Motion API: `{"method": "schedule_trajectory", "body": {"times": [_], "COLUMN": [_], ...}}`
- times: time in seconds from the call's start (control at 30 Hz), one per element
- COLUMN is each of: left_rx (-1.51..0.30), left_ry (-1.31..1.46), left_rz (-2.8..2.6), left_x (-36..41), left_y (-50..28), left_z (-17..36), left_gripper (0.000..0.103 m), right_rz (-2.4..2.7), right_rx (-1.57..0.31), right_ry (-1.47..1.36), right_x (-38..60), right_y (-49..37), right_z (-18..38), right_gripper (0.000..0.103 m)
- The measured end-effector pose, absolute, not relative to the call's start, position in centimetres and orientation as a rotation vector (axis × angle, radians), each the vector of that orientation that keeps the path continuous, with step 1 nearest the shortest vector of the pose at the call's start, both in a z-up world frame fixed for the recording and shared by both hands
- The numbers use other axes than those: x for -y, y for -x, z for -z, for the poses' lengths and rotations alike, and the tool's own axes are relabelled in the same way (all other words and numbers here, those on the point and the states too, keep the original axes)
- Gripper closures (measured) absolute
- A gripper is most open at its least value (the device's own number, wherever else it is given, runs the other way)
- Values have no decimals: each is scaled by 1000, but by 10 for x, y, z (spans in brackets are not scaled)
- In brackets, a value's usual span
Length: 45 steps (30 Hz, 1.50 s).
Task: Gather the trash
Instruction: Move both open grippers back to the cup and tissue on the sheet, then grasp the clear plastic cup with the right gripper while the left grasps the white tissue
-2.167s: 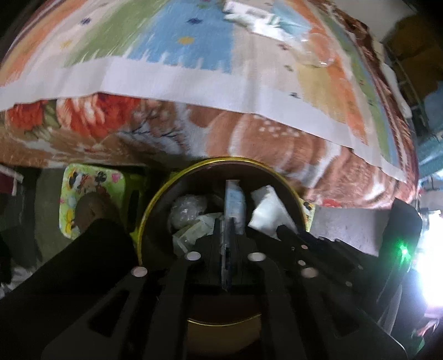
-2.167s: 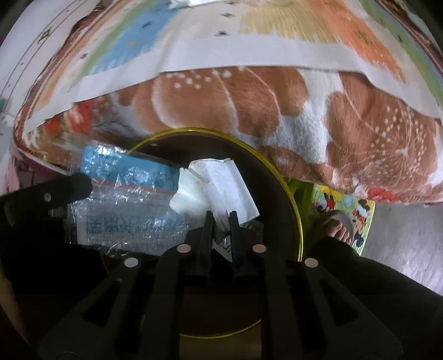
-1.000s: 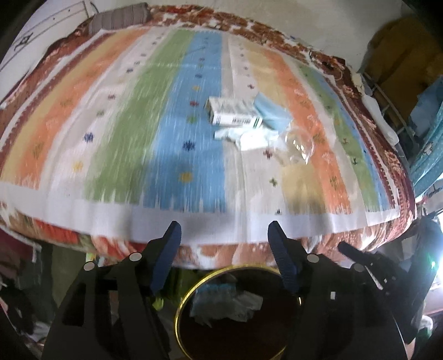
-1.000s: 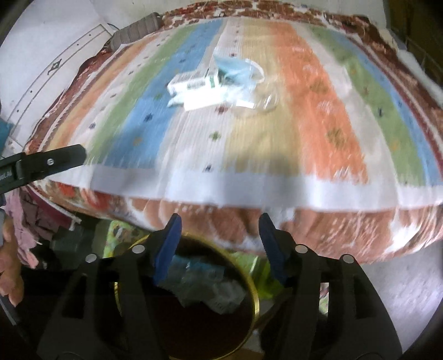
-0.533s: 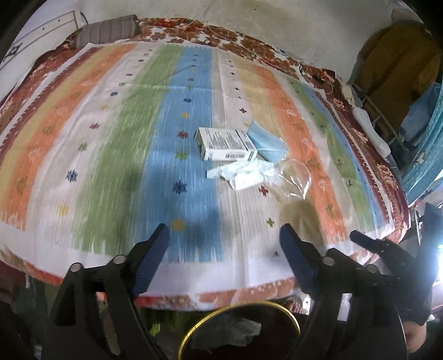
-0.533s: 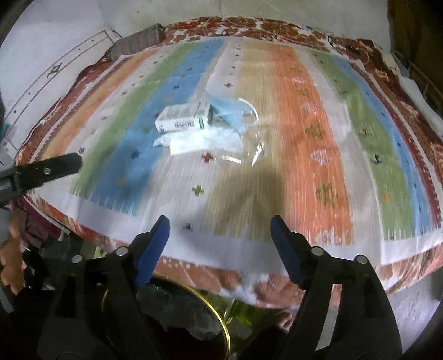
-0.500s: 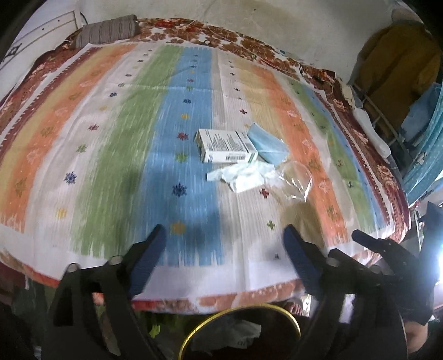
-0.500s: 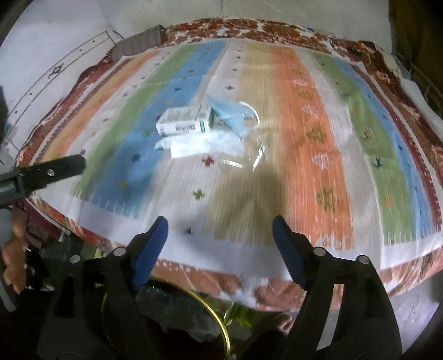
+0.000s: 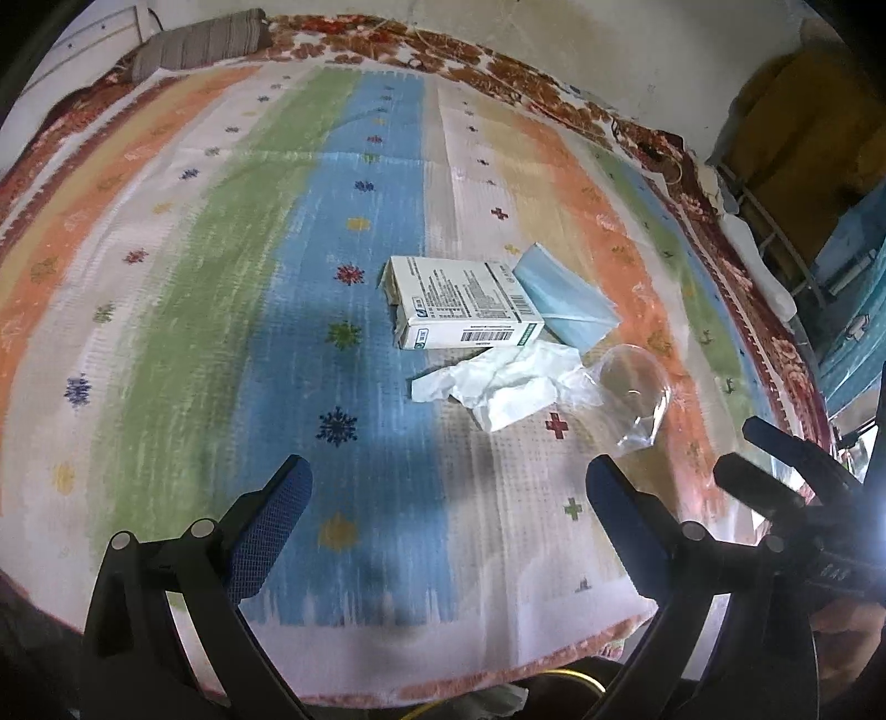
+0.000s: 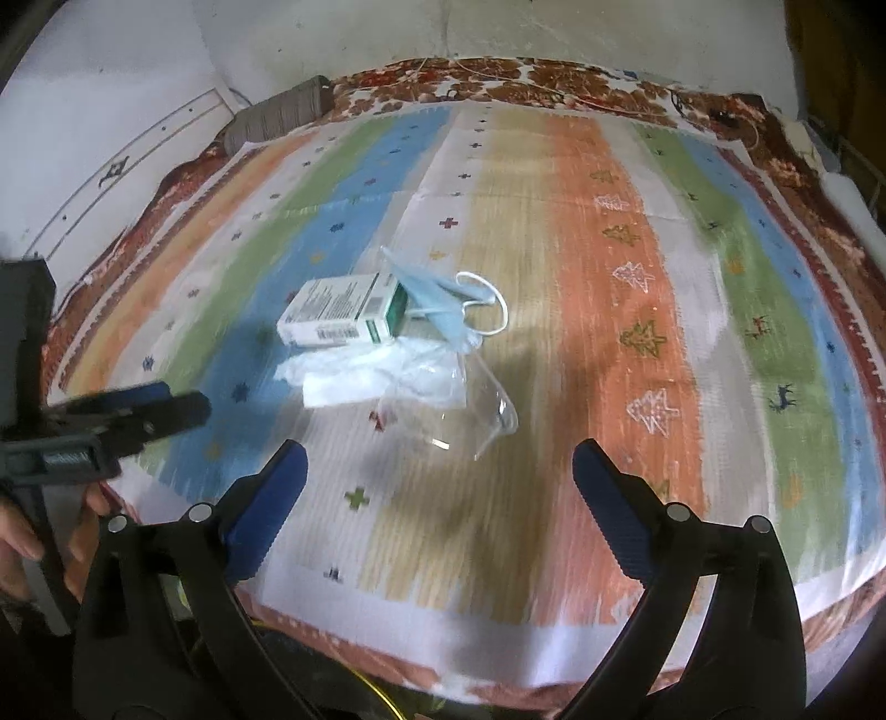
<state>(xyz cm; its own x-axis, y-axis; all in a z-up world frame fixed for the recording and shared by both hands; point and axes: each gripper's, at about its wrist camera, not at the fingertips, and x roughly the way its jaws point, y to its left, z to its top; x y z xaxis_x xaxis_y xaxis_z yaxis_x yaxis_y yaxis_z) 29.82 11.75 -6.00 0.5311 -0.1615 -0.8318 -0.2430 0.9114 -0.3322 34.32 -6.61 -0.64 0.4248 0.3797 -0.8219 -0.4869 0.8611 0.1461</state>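
On the striped bedspread (image 9: 166, 249) lies a small heap of trash: a white carton (image 9: 462, 307) (image 10: 340, 313), a blue face mask (image 9: 565, 302) (image 10: 437, 302), a crumpled tissue (image 9: 504, 382) (image 10: 376, 376) and a clear plastic piece (image 9: 634, 393) (image 10: 487, 415). My left gripper (image 9: 446, 482) hovers over the bed's near edge, short of the heap. Its jaws are opening and hold nothing. My right gripper (image 10: 440, 462) is just short of the clear plastic, its jaws also opening and bare. Below the bed edge, the bin's yellow rim (image 9: 576, 673) barely shows.
A grey rolled cushion (image 9: 205, 41) (image 10: 277, 113) rests at the bed's far left corner against the wall. A yellow-brown cloth (image 9: 803, 111) and blue items hang to the right of the bed. A hand (image 10: 16, 537) holds the left tool.
Both grippers rose from the bin, where they dropped a wrapper and a tissue, and moved forward over the bed. Both sets of jaws have spread wide. The trash heap now looks nearer.
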Motion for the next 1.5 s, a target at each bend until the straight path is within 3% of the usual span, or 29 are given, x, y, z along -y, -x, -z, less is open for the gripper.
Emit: {"method": "schedule_trajectory", "body": {"times": [0.37,0.7,0.8,0.9,0.97,1.07,1.13,1.5], "left_rx": [-1014,-1002,-1033,-1037,-1051,-1065,-1070,-1049], "left_ry": [530,525,488,468,453,421,398,432], "left_rz": [7,110,106,116,99,87,81,72], "left_x": [-135,-120,-113,-108,-105,-102,-99,-95], "left_y": [-327,-353,-361,-363,-366,-366,-366,-351], "left_z": [81,91,101,106,109,113,113,80], "left_gripper": [7,21,31,41,63,87,97,101], "right_rz": [-573,-609,-611,-618,-627,-638,-630,-621], "right_rx": [-1032,-1111,-1125,-1130,-1133,-1144,-1145,-1119], "right_ry": [80,84,95,82,80,70,82,107], "right_x": [61,51,48,49,49,48,47,50], "right_y": [-384,-402,-402,-401,-400,-399,-397,-384], "right_z": [32,55,60,61,61,60,59,39], "right_gripper": [15,51,67,71,75,100,100,100]}}
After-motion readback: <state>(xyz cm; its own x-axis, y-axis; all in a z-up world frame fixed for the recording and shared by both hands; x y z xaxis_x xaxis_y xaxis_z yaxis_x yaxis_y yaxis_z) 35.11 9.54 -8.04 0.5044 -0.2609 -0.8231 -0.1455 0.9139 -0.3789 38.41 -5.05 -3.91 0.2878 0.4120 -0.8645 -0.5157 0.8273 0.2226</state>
